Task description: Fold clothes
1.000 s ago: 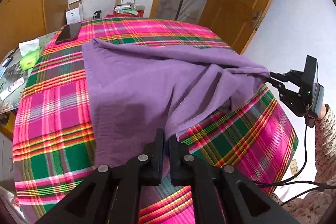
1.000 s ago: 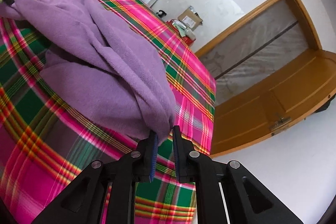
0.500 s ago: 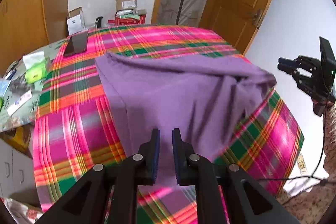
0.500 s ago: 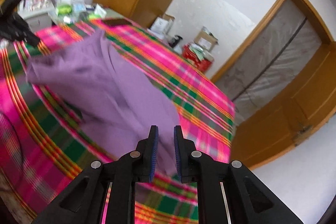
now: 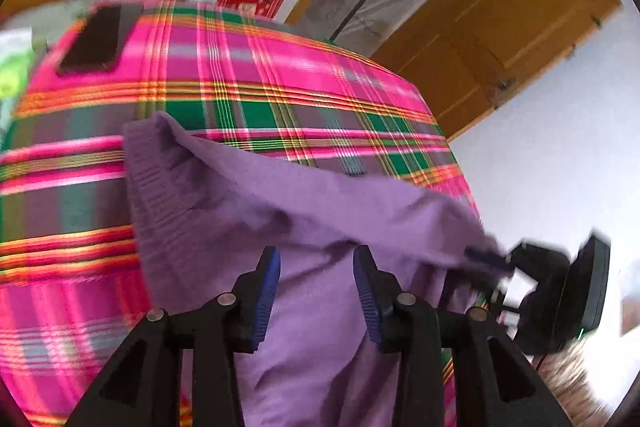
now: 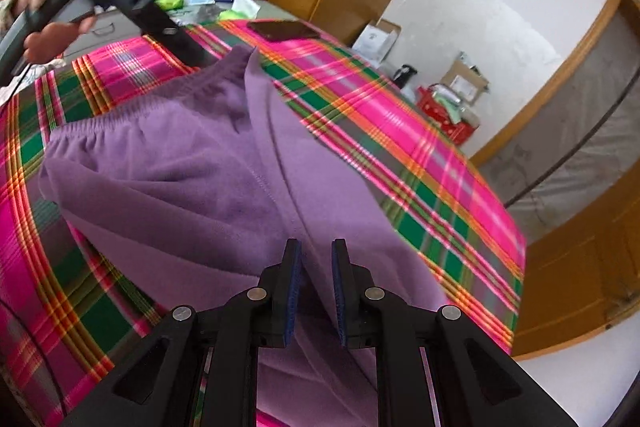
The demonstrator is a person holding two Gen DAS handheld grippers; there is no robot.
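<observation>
Where both pinched before, left gripper [image 5: 316,267] wider, trousers [image 6: 192,171] released

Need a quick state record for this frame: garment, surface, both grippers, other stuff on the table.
garment: purple garment, elastic waistband, rumpled, not folded flat
surface: plaid tablecloth, pink and green
left gripper: jaws wide open over the garment, nothing between them
right gripper: jaws narrowly apart, a cloth fold in the gap; grip unclear
other: dark phone on the cloth's far edge, apart from the garment
image quality: left wrist view motion-blurred
</observation>
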